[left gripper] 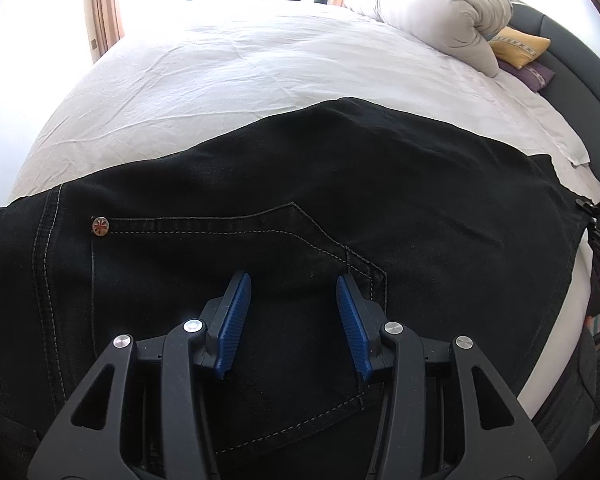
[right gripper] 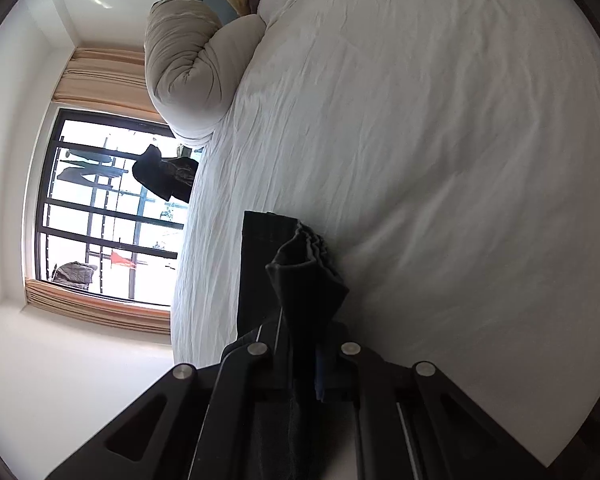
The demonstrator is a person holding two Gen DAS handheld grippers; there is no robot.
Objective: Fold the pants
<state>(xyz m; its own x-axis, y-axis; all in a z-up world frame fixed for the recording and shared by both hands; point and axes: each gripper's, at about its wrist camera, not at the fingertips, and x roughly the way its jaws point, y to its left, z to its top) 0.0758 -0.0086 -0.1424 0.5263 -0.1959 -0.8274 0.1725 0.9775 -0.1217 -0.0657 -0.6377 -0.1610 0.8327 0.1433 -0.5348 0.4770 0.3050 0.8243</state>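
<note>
Black denim pants [left gripper: 340, 184] lie spread across the near part of a white bed [left gripper: 228, 68], back pocket and a metal rivet [left gripper: 100, 227] showing. My left gripper [left gripper: 294, 292] hovers just above the pocket, its blue pads [left gripper: 236, 316] apart and empty. My right gripper [right gripper: 300, 332] is rolled sideways and shut on a bunched fold of the pants [right gripper: 308, 276]; the cloth hides its fingertips. It also shows at the far right edge of the left wrist view [left gripper: 598, 216], at the pants' end.
A rolled grey duvet [left gripper: 440, 12] and a yellow cushion [left gripper: 518, 46] lie at the bed's head by a grey headboard [left gripper: 580, 56]. A curtained window [right gripper: 104, 216] stands beyond the bed. The bed's edge drops off at the right [left gripper: 572, 312].
</note>
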